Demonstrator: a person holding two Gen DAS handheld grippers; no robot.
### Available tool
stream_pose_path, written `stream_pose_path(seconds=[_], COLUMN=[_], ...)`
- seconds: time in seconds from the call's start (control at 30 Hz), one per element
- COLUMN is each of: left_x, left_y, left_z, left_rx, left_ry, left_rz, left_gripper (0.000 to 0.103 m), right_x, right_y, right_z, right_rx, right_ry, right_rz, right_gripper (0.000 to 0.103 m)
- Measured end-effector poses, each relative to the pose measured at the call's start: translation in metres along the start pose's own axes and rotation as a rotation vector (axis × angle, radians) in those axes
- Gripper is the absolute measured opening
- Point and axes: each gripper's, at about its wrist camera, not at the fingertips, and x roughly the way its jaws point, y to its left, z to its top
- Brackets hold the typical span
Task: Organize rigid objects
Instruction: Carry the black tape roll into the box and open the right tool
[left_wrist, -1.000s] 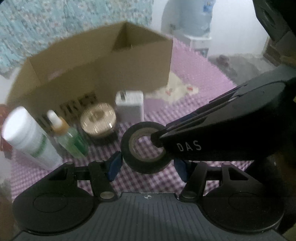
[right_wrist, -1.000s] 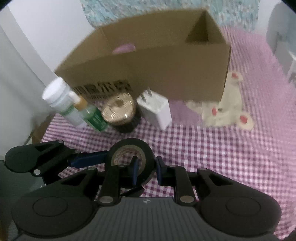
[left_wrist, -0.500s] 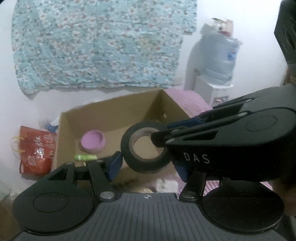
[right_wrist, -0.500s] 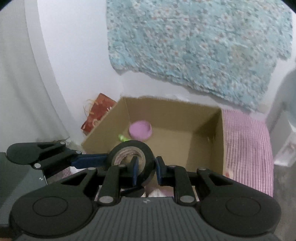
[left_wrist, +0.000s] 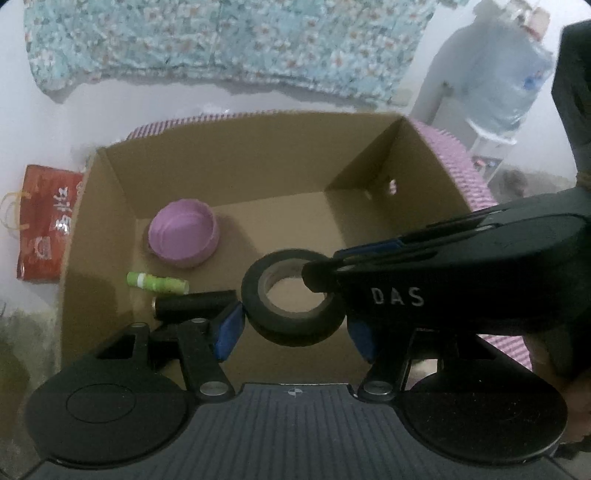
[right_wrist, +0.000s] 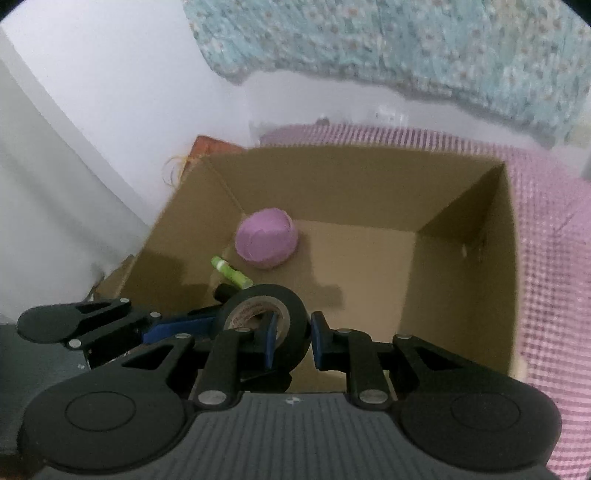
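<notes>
1. The right gripper (right_wrist: 291, 341) pinches the wall of the black tape roll (right_wrist: 266, 320), one blue pad inside the core and one against the outer face, fingers narrow on it. That grip covers only a small part of the ring, so the roll could swing or twist out if the hand jerks.
2. The left gripper (left_wrist: 295, 332) has its fingers wide, one pad (left_wrist: 229, 326) just beside the roll's left edge and the other near its right side; whether either pad touches cannot be told. If these fingers close now, they could knock the roll from the right gripper's hold.
3. The roll hangs above the open cardboard box (left_wrist: 110, 229), over the near part of its floor (well clear of the far wall). Released from this height, it may land on edge and roll.
4. Below lie a black cylinder (left_wrist: 195, 303), a green tube (left_wrist: 157, 283) and a purple bowl (left_wrist: 183, 238). A bouncing roll could strike and scatter them.
5. The two tools crowd each other, so pulling out carelessly could catch the box's near rim and shift it on the checked cloth (right_wrist: 554, 258).
</notes>
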Motion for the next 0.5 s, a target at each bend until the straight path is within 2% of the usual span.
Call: stream_pose_path(seconds=[0.23,0.37,0.5], left_x=[0.000,-0.014,-0.037], left_y=[0.005,0.005,0.004], left_z=[0.000,-0.004,-0.008], left_rx=[-0.008,-0.002,-0.002], left_ry=[-0.017,-0.048,-0.089], left_rz=[0.011,0.009,-0.009], left_gripper=[0.061,0.062,0.062], right_x=[0.015,-0.001,-0.038], right_y=[-0.010,-0.013,-0.015], right_z=[-0.005,-0.008,-0.013], right_rx=[0.036,0.068,0.104], right_ry=[0.015,-0.026,-0.100], right_rz=[0.017,0.036,0.062], right_gripper=[0.022,0.022,0.023])
